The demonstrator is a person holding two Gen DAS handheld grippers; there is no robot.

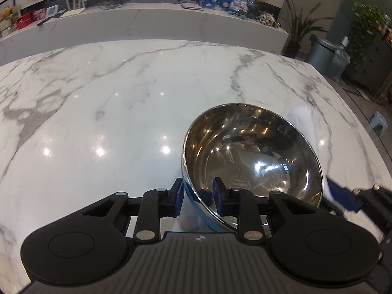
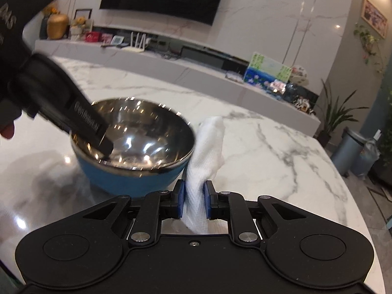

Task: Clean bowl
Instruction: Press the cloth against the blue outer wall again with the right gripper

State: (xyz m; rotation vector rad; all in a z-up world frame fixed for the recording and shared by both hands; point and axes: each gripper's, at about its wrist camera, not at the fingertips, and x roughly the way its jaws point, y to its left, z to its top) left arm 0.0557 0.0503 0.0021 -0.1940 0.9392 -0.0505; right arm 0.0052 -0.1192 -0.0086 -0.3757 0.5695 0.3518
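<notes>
A steel bowl point(image 1: 252, 156) with a blue outside point(image 2: 127, 178) stands on the white marble table point(image 1: 122, 98). My left gripper point(image 1: 198, 194) is shut on the bowl's near rim, with one pad inside and one outside. In the right wrist view its black finger point(image 2: 90, 125) reaches into the bowl from the left. My right gripper point(image 2: 192, 201) is shut on a white cloth point(image 2: 208, 152), which stands up just right of the bowl, beside its rim. The right gripper's blue pad point(image 1: 343, 196) shows at the right edge of the left wrist view.
A long white console point(image 2: 171, 61) with boxes and a router runs behind the table, below a wall screen. A grey bin point(image 1: 321, 54) and potted plants stand on the floor off the table's far right corner. A small stool point(image 1: 378, 122) sits on the floor.
</notes>
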